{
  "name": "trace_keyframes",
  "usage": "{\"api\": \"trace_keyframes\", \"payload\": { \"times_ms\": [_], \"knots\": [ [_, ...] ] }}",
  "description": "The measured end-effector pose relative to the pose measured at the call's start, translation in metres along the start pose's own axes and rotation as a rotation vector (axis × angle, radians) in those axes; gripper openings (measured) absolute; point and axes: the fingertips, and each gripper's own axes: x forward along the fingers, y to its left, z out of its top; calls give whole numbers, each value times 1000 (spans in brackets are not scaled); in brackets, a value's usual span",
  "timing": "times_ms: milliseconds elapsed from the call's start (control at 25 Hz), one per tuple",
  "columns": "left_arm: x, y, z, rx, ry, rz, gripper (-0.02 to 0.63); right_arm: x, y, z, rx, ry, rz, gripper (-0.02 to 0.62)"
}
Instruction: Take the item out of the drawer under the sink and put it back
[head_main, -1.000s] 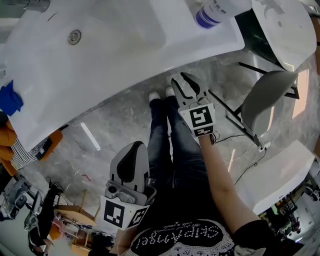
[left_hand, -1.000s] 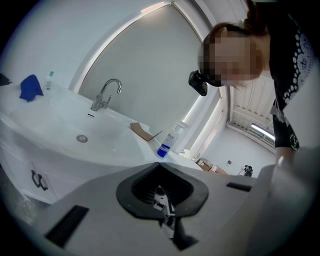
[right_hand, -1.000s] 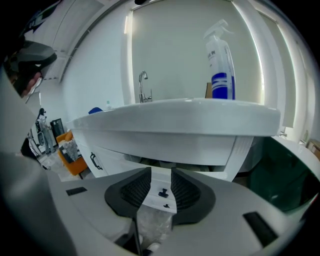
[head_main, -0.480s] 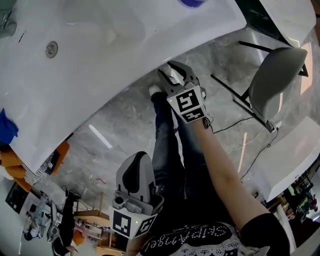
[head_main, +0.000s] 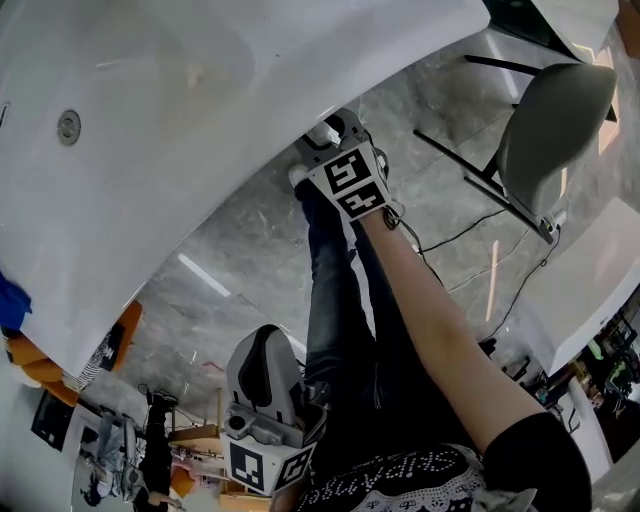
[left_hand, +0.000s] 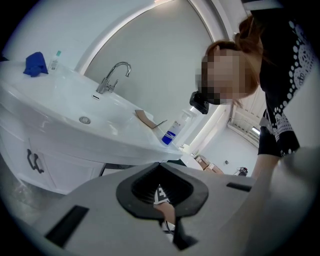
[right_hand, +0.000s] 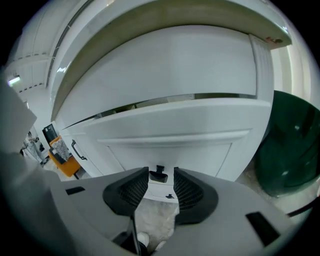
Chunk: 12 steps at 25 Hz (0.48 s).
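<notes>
1. The right gripper's (right_hand: 161, 171) 2 jaws are standing wide apart, having just been opening. A small black handle (right_hand: 159, 176) is sitting between them, touched by neither pad.
2. The left gripper's (left_hand: 160, 165) jaws are resting tip to tip, holding nothing.
3. The right forearm (head_main: 440, 320) is stretching straight out and downward beneath the sink's edge, while the left gripper is hanging close to the person's body.
4. The handle is sitting on a flat white drawer front (right_hand: 170, 147) under the sink (head_main: 180, 90); the item itself is showing in no view.
5. The glossy white sink is curving over a grey marbled floor (head_main: 240, 250), and a grey shell chair (head_main: 555, 125) on thin black legs is standing to the right.
6. On the sink, a chrome tap (left_hand: 112, 77), a clear blue-labelled bottle (left_hand: 172, 134) and a crumpled blue cloth (left_hand: 35, 64) are sitting well apart.
7. A dark green rounded container (right_hand: 290, 145) is standing beside the cabinet.
</notes>
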Motion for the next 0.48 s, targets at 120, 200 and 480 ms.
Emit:
{"api": "trace_keyframes", "payload": {
  "times_ms": [120,200,480],
  "knots": [
    [0,4,4,-13,-7,8,5,5,1,0,26,2,19,144],
    [0,5,6,-17,-10,6,5,7,3,0,36,7,26,144],
    [1,3,2,-17,5,2,5,15,5,-5,71,19,32,144]
  ]
}}
